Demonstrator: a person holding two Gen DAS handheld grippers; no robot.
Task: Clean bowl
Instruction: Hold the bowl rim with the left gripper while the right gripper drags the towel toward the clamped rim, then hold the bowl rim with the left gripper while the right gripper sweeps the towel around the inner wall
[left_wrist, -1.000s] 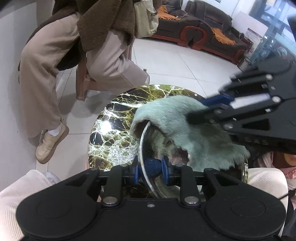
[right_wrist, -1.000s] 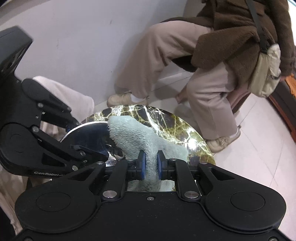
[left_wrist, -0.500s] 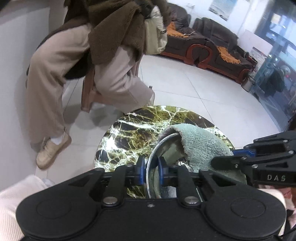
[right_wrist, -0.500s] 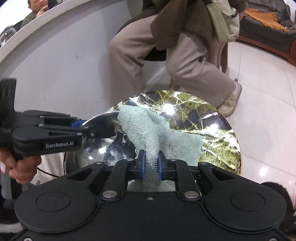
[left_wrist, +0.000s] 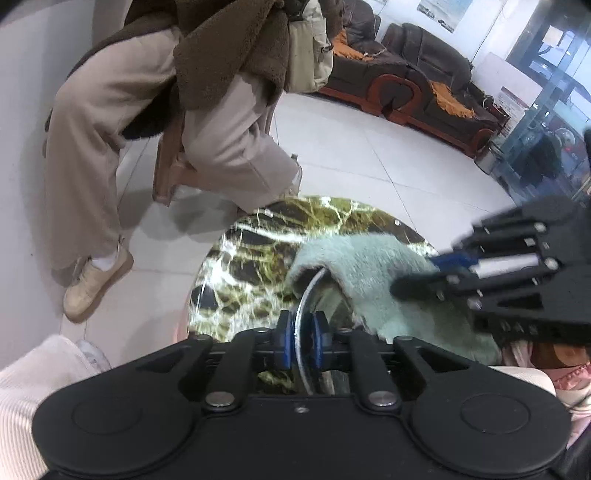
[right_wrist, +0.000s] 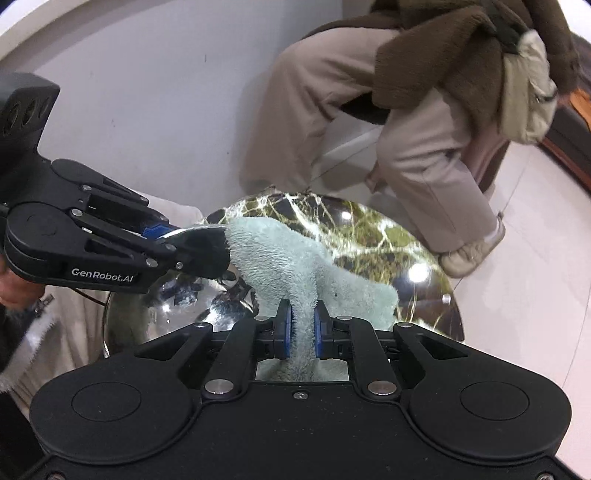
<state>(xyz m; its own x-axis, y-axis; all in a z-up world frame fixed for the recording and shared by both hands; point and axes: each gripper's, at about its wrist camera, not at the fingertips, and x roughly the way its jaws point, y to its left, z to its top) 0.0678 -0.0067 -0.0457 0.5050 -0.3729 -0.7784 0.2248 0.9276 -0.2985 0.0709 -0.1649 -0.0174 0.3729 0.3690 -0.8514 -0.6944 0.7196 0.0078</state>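
Observation:
A shiny steel bowl (right_wrist: 184, 306) is tilted over the round green marble table (right_wrist: 388, 236). My left gripper (left_wrist: 302, 341) is shut on the bowl's rim (left_wrist: 308, 295); in the right wrist view that left gripper (right_wrist: 173, 243) comes in from the left. A pale green fluffy cloth (right_wrist: 295, 266) drapes over the rim and into the bowl. My right gripper (right_wrist: 302, 328) is shut on a pinched fold of the cloth. In the left wrist view the cloth (left_wrist: 369, 269) covers the bowl's far side, and the right gripper (left_wrist: 436, 273) holds it from the right.
A person in beige trousers (left_wrist: 110, 147) and a brown fleece coat sits on a stool close behind the table, one shoe (left_wrist: 92, 280) by its left edge. A grey wall (right_wrist: 147, 92) stands behind. Brown sofas (left_wrist: 424, 74) lie across the white tiled floor.
The right gripper has swept the cloth around the bowl's rim and back. The left gripper has kept its hold while the bowl's tilt shifted.

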